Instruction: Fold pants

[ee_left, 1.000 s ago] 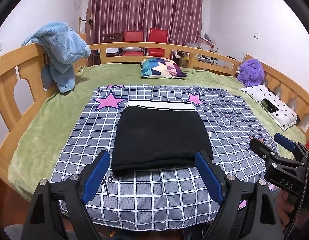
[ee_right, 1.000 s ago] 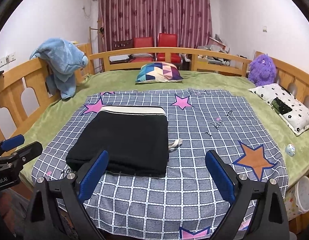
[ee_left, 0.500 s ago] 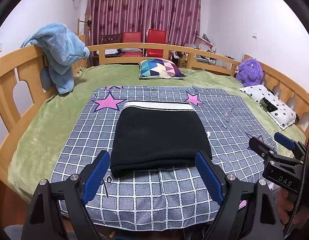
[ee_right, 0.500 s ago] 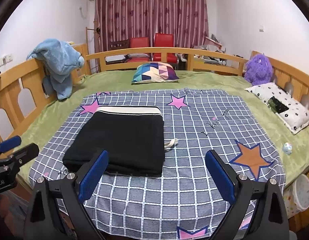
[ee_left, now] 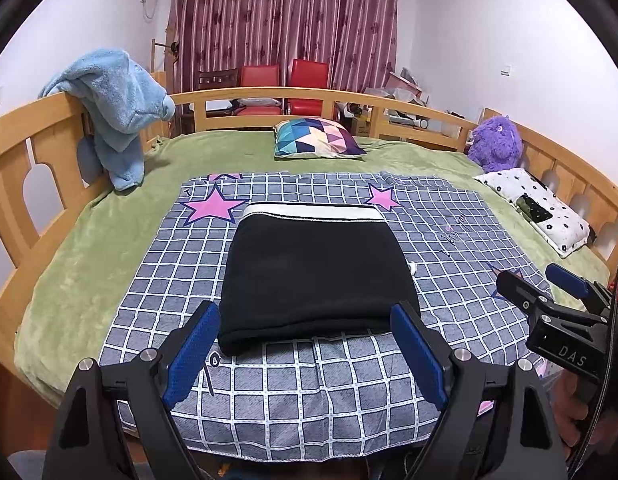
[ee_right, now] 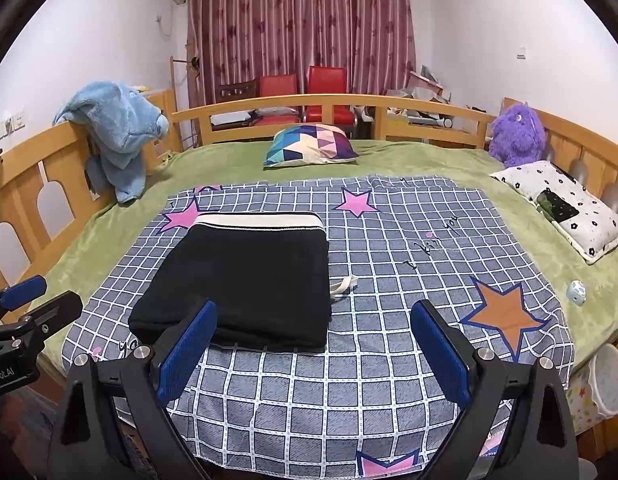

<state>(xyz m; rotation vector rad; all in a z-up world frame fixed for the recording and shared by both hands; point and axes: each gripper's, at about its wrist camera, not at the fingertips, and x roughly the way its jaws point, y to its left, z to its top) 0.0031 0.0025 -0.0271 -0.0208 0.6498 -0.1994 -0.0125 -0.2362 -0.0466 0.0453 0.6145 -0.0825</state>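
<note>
Hidden, cropped and unreadable parts of the bedroom scene

The inner layers of the folded black pants with a white waistband [ee_left: 315, 272] are concealed, and only a loop of the white drawstring [ee_right: 343, 287] is shown beyond the edge. The red chairs [ee_right: 303, 94] are partly screened by the curved wooden bed rail [ee_right: 329, 100]. The black right gripper with blue pads [ee_left: 555, 284] is cut by the frame edge in the left wrist view. The small pale blue object [ee_right: 576, 291] cannot be identified.

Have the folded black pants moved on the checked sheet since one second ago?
No. The pants lie with their white waistband beside the same pink star on the sheet; only the cameras shifted.
</note>
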